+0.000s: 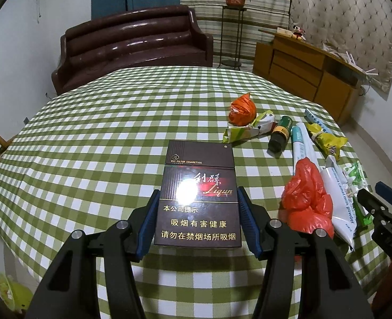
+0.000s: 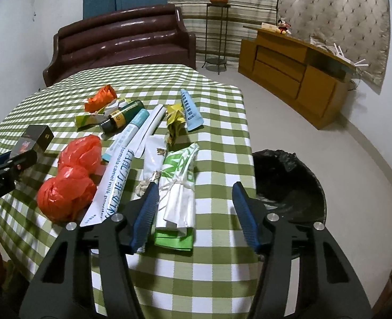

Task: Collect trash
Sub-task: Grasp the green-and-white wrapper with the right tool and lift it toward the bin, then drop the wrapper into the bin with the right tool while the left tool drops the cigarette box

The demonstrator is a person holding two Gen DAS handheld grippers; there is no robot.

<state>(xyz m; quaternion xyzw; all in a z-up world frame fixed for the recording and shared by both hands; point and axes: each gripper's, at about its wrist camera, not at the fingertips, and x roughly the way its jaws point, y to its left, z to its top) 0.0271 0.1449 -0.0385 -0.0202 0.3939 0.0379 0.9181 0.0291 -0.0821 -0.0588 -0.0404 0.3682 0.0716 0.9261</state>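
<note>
Left gripper clamped by both blue pads on dark rectangular cigarette pack, above green-checked tablecloth. Right gripper part-open, jaws straddling tied green-and-white plastic wrapper, right pad clear of it. Black-lined bin to its right.

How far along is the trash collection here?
Early. Nothing visibly binned: the black-lined bin beside the table shows no trash that can be made out. In hand: left claw grips the dark cigarette pack; right claw straddles the green-and-white tied wrapper. The red plastic bags, bottle and tubes remain.
</note>
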